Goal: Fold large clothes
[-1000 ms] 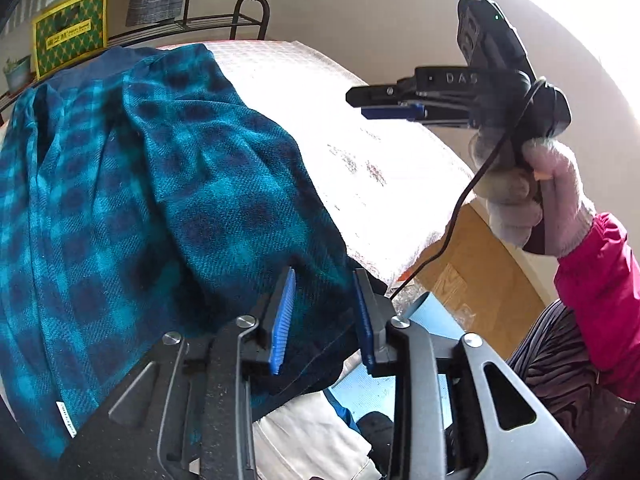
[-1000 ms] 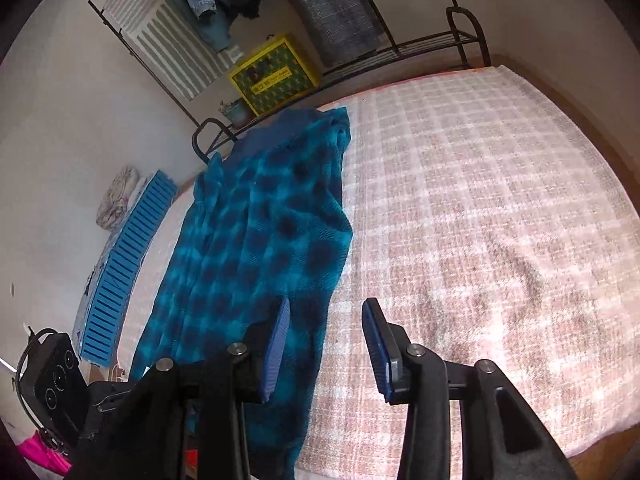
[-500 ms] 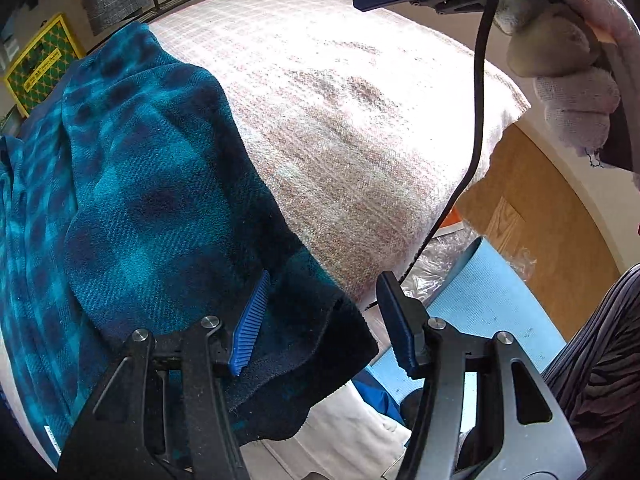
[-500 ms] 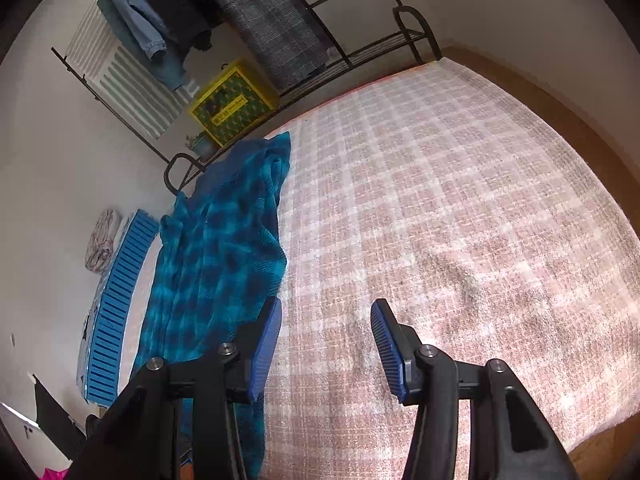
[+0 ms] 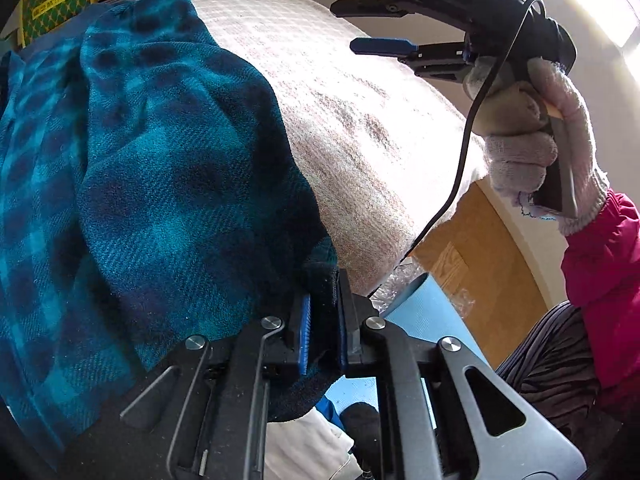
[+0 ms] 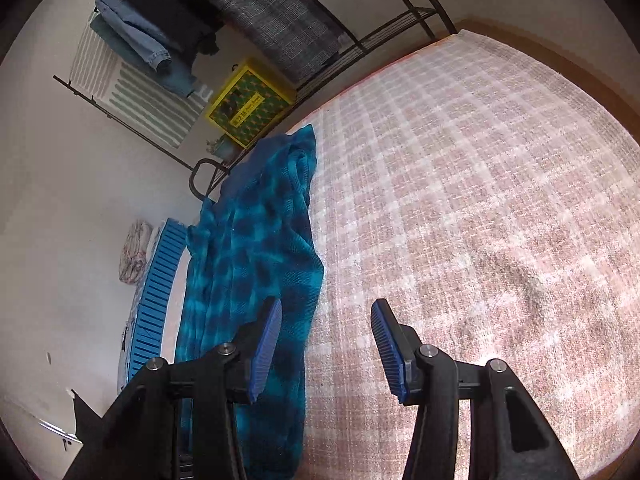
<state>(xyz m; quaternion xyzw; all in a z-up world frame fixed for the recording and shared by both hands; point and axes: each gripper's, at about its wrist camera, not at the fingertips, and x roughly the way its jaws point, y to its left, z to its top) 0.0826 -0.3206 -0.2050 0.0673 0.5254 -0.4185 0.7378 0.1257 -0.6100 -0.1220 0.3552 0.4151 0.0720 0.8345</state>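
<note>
On the left side of the bed (image 5: 360, 92) we see the blue checked garment (image 5: 160, 160) lying lengthwise, its near end hanging over the bed's edge. Our left tool (image 5: 324, 320) is closing, and its two blue pads already clamp the dark hem of this garment at the near corner. Further to the right, over the pink checked bedcover (image 6: 460, 184), we hold the right tool (image 6: 324, 344) in a gloved hand (image 5: 532, 136). Its jaws stand apart with nothing between them, and it hangs above the bedcover, just beside the garment's right edge, without touching it.
</note>
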